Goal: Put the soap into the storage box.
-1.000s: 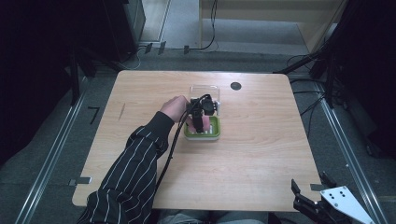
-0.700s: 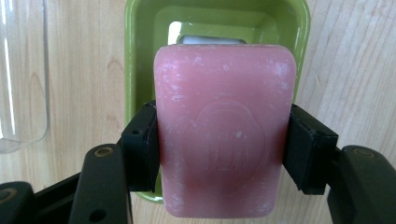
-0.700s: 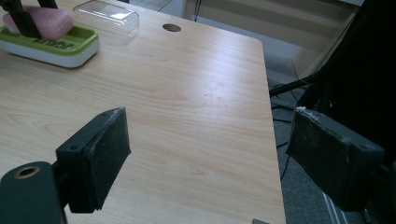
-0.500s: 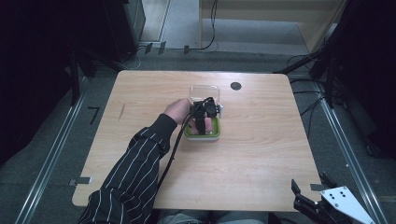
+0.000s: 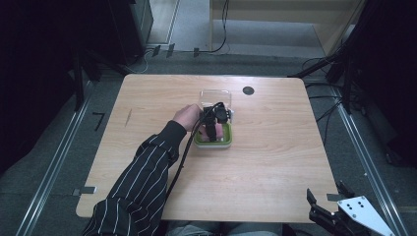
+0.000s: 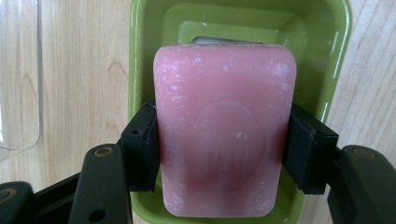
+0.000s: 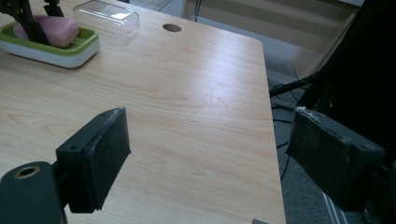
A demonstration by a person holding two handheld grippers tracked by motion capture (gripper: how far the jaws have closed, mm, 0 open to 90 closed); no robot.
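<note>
Gripping the pink soap bar across its width, the left tongs had both black pads pressed flat on its long sides, likely so the slick bar could not slide out. It sat over the green soap dish, which stood mid-counter just beside a clear lid; whether the bar rested on the dish floor I could not tell. The striped sleeve reached forward, with the hand on the tool. The right tongs idled open at the counter's near right corner

Pink soap, green dish, striped sleeve
</note>
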